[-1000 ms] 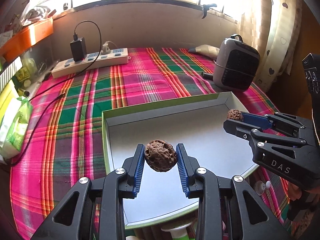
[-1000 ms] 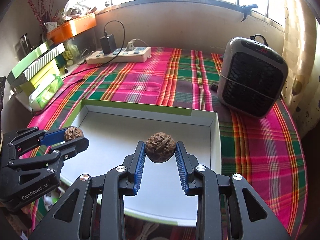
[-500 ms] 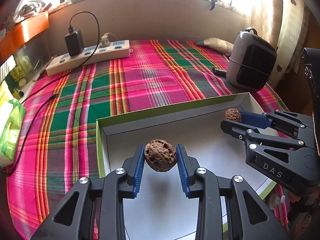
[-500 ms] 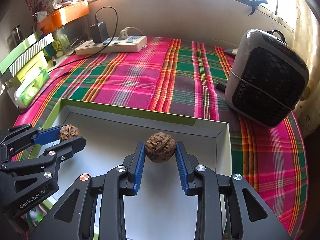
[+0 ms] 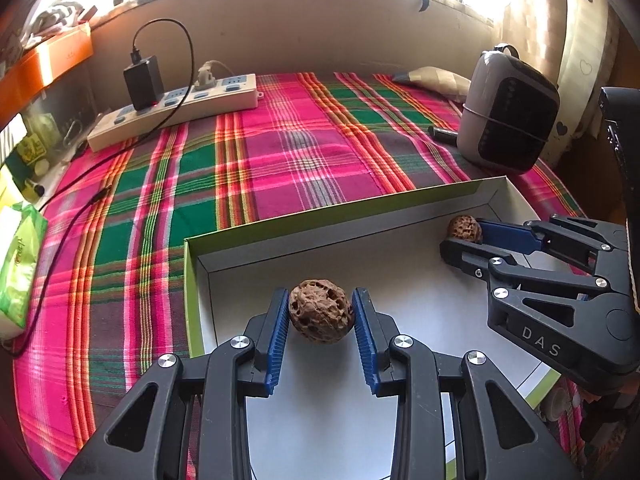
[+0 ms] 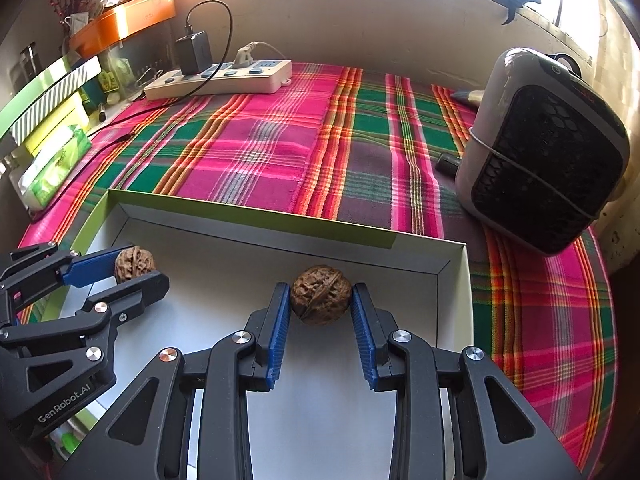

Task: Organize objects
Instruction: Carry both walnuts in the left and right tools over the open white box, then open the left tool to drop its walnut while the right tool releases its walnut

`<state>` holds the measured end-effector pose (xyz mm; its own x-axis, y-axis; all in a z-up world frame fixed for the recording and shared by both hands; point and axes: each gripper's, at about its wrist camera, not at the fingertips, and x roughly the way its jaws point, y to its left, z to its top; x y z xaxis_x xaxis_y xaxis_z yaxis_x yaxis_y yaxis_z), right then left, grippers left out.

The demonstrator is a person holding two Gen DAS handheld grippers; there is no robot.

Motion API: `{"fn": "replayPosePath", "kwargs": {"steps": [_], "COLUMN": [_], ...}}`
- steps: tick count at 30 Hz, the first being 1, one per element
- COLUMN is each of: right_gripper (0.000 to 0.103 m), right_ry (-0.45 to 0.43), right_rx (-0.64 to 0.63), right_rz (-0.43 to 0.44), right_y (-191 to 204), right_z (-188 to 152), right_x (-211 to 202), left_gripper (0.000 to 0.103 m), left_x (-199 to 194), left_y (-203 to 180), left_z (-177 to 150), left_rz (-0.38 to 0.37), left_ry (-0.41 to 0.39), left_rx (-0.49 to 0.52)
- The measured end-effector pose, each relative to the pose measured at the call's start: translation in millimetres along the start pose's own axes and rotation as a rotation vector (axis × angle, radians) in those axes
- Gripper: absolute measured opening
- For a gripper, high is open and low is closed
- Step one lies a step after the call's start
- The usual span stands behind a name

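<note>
Being pinched between the blue ribbed pads of the left gripper (image 5: pixel 321 312) is a pitted brown walnut (image 5: pixel 320 310), lower centre of the left wrist view, pads pressed on both its sides. It is being held over the white floor of a shallow cardboard box with green outer walls (image 5: pixel 192 280); whether it is touching the floor cannot be told. In the same view the right gripper (image 5: pixel 460 236) is being seen at right, black with a blue pad, clamped on a second, smoother ridged brown walnut (image 5: pixel 464 229) near the box's far right corner.

In the right wrist view that second walnut (image 6: pixel 321 299) is being gripped at lower centre by the right gripper (image 6: pixel 321 304), jaws narrowed onto it, seam facing the camera, just short of the box's far wall (image 6: pixel 280 232). The left gripper (image 6: pixel 138 268) is being shown at lower left of the frame, its pitted walnut (image 6: pixel 134 263) pinched at the fingertips over the left part of the box.

The box is being rested on a pink, green and orange plaid cloth (image 5: pixel 280 152). A white power strip (image 5: pixel 172 108) with a black charger plugged in (image 5: pixel 143 82) is being seen at upper left, near the back wall. A grey rounded heater with a dark grille (image 6: pixel 544 152) is being seen at right, standing on the cloth beside the box. A green tissue pack (image 5: pixel 18 264) is lying at the left edge.
</note>
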<state>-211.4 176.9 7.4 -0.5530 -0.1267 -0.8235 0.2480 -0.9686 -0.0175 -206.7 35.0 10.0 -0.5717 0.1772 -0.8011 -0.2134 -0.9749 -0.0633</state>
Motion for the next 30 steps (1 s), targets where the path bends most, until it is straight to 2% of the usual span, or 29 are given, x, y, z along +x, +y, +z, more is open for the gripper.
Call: {"fn": "replayPosePath", "kwargs": {"steps": [10,13,14,30], "right_gripper": [0.033,0.045,0.046,0.046], "right_ry": [0.01,0.013,0.014,-0.013], "right_rx": [0.014,0.019,0.02,0.04], "right_rz": [-0.003,0.0,0.0,-0.006], "right_y": [-0.8,-2.1,-2.3,-1.3], "right_z": [-0.8,-1.6,-1.9,-8.7], "right_x": [1.1,1.2,1.2,-16.7], "left_gripper": [0.031,0.032,0.032,0.035], "left_x": [0.1,-0.3,-0.6,-22.8], "left_y": [0.4,1.8,2.3,0.5], "left_z": [0.1,0.0,-0.1,-5.9], "left_rz": [0.003,-0.002,-0.002,-0.003], "left_ry": [0.002,0.001,0.0,-0.032], "left_rx": [-0.005,-0.012,-0.015,-0.019]}}
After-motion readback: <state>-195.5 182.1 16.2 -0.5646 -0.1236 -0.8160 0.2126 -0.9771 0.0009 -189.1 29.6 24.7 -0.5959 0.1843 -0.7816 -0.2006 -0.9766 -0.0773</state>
